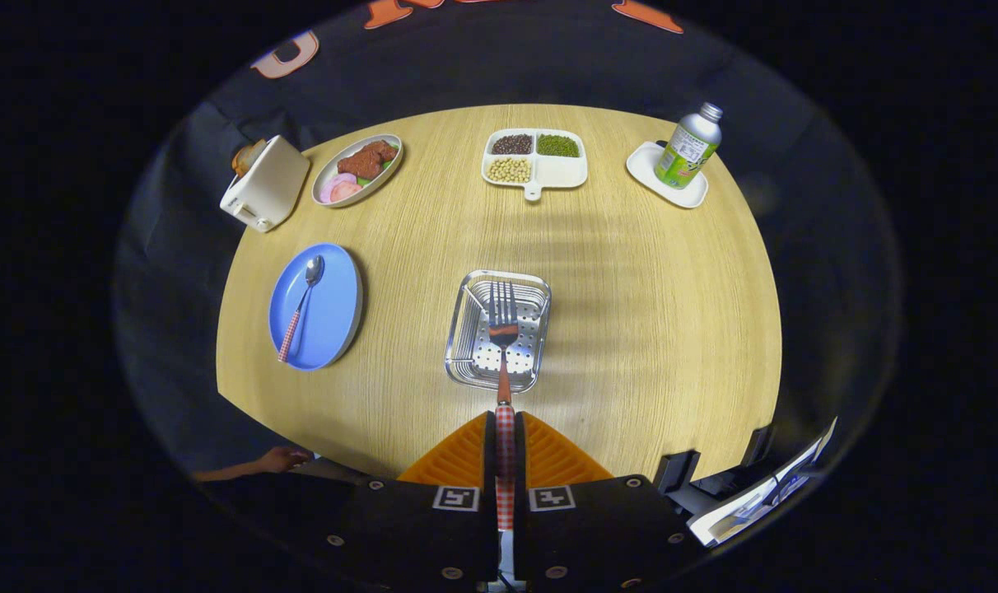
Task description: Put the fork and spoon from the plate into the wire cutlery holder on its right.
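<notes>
Right now my tongs (505, 449) are clenched on the fork (504, 362), both orange fingers (458, 461) pressing its checked handle from either side. Its tines reach out just ahead of the fingertips, over the wire cutlery holder (532, 287), which sits on the wooden table (655, 329) straight in front of me. Off to the left of the holder, well apart from my fingers, the spoon (301, 306) lies on the blue plate (338, 280), bowl end pointing away, checked handle toward me.
</notes>
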Motion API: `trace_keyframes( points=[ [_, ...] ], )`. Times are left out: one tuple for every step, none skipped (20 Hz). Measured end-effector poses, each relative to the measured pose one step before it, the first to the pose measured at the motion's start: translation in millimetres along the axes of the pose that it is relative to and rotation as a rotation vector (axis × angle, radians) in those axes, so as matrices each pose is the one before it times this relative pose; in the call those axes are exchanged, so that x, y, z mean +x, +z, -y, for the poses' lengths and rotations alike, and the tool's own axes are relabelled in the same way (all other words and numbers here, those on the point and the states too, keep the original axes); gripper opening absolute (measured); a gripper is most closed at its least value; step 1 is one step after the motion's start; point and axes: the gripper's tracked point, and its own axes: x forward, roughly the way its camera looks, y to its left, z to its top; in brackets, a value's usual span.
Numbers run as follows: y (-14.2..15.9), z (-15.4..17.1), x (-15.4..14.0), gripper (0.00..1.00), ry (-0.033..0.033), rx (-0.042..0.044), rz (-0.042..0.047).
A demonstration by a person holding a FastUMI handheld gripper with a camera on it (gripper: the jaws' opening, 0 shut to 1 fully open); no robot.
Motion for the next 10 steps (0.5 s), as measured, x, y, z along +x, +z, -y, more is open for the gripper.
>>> trace_keyframes(
  points=[
    [-1.94, 2.84, 0.14, 0.08, -0.00454, -0.03162, -0.01979],
    [1.89, 2.72, 2.08, 0.08, -0.00266, -0.02233, -0.01400],
    [1.48, 0.71, 4.29, 0.08, -0.00424, 0.00045, -0.02495],
    [0.57, 0.57, 4.82, 0.08, 0.00132, 0.00803, -0.03233],
    [0.75, -0.26, 4.98, 0.08, 0.00250, 0.00577, -0.03400],
    [1.64, -0.45, 5.87, 0.08, 0.00923, 0.00393, -0.03247],
    [0.18, -2.06, 2.42, 0.08, 0.00858, 0.00830, -0.03100],
    [2.50, 0.30, 0.90, 0.08, 0.00758, 0.00799, -0.01798],
    [3.57, 1.64, 1.04, 0.09, 0.00251, 0.00362, -0.01686],
    [6.04, 2.04, 1.83, 0.09, -0.00693, 0.00444, -0.00173]
  ],
)
